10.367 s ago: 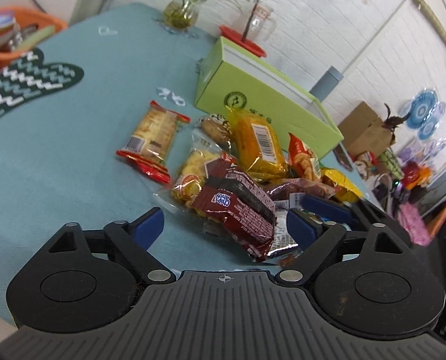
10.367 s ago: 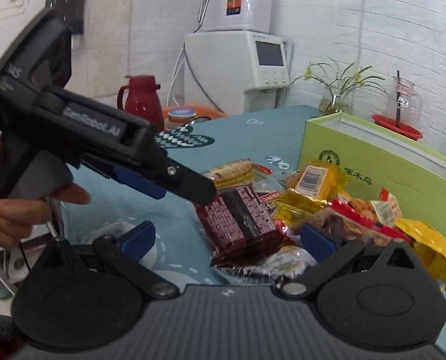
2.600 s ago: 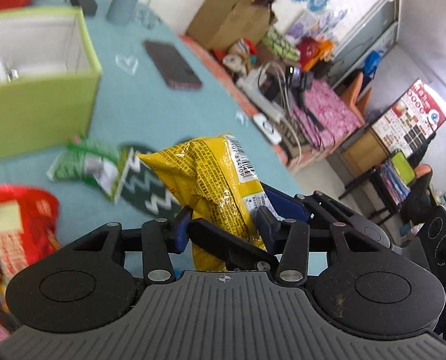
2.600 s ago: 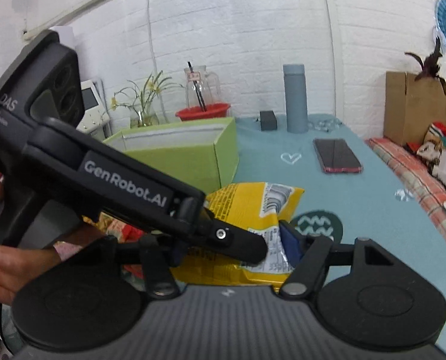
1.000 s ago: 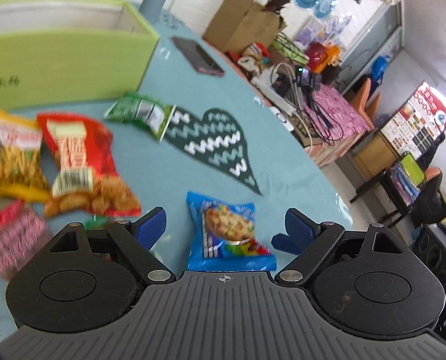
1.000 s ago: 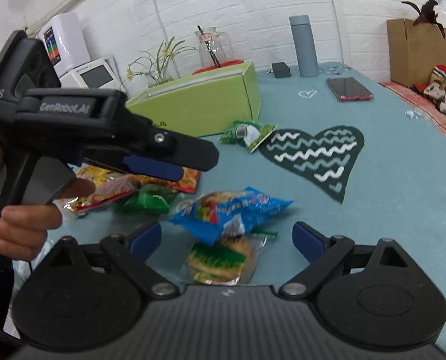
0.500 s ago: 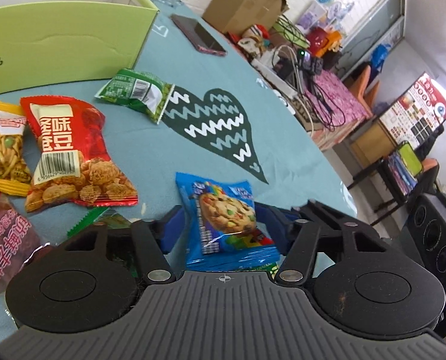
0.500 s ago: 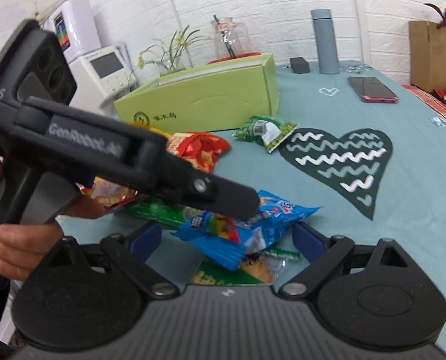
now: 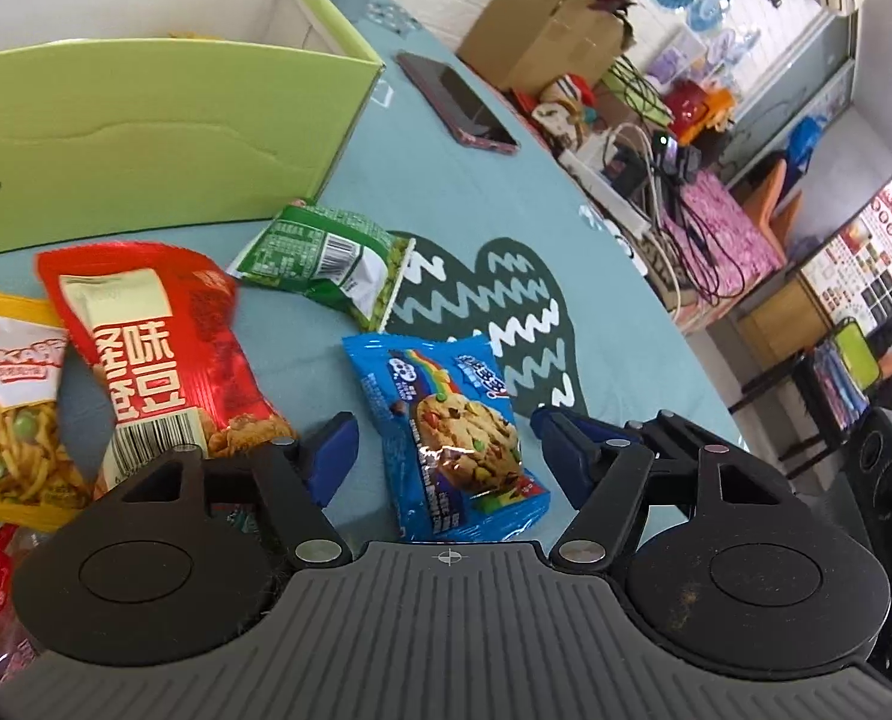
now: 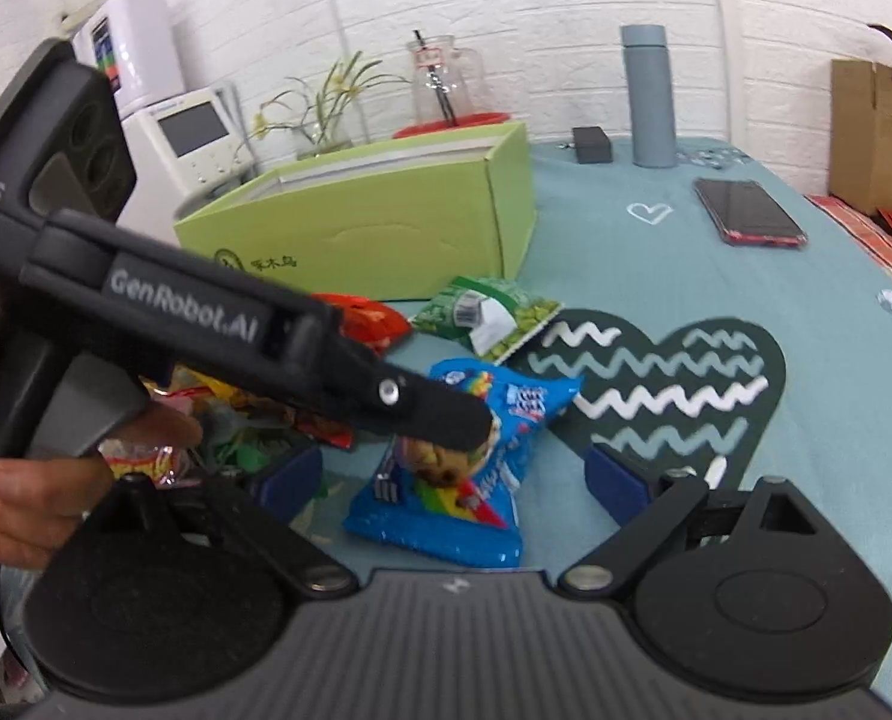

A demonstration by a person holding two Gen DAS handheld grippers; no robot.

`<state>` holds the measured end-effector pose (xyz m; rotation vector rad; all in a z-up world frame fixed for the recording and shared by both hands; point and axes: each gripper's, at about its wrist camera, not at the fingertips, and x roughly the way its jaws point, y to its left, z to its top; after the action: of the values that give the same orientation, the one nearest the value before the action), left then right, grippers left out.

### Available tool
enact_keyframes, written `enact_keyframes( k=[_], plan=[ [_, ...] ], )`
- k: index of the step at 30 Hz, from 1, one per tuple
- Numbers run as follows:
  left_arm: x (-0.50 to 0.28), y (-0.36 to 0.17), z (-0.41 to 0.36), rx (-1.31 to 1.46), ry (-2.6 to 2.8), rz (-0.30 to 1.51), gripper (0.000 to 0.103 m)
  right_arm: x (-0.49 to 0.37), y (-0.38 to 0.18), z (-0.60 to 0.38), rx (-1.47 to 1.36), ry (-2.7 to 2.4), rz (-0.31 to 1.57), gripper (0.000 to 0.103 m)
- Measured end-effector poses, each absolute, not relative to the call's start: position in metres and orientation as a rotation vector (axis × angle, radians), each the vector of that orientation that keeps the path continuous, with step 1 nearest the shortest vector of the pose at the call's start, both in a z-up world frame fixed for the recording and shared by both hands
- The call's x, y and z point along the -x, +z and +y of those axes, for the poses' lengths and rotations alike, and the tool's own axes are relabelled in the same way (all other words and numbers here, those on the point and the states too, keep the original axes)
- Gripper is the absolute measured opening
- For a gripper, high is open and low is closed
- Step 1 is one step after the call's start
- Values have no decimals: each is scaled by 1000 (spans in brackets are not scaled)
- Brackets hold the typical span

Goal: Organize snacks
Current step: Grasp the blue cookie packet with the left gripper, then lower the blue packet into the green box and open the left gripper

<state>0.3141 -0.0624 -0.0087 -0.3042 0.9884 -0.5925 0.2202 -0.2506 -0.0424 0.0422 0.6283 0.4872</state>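
Blue cookie packet (image 9: 452, 438) between left hand-held gripper (image 9: 446, 450) pads, untouched.

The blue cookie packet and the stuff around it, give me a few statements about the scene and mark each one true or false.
1. The blue cookie packet lies between the left gripper's fingers, which are not pressing on it. True.
2. The green snack packet sits inside the green box. False: it lies on the tablecloth in front of the box.
3. A phone lies flat on the tablecloth. True.
4. The right gripper is clamped on the red packet. False: its fingers stand wide apart and hold nothing.
5. The grey bottle has tipped over. False: it stands upright.
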Motion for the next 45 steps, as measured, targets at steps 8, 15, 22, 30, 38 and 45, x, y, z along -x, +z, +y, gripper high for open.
enact_keyframes(
  k=[8, 15, 22, 30, 38, 45],
  plan=[
    [-314, -12, -70, 272, -617, 980, 20, -229, -44, -242, 20, 458, 623, 58],
    [-313, 30, -51, 326, -600, 881, 19, -226, -11, -233, 64, 465, 532, 57],
    [-347, 76, -5, 329, -484, 751, 19, -274, 31, -197, 131, 560, 409, 60],
    [-411, 84, 74, 333, -301, 723, 19, -370, 52, -111, 158, 748, 419, 61],
    [-443, 50, 129, 362, -165, 776, 37, -443, 26, -47, 151, 873, 583, 71],
    [-398, 68, 136, 416, -229, 691, 48, -395, 48, -86, 138, 806, 458, 91]
  ],
)
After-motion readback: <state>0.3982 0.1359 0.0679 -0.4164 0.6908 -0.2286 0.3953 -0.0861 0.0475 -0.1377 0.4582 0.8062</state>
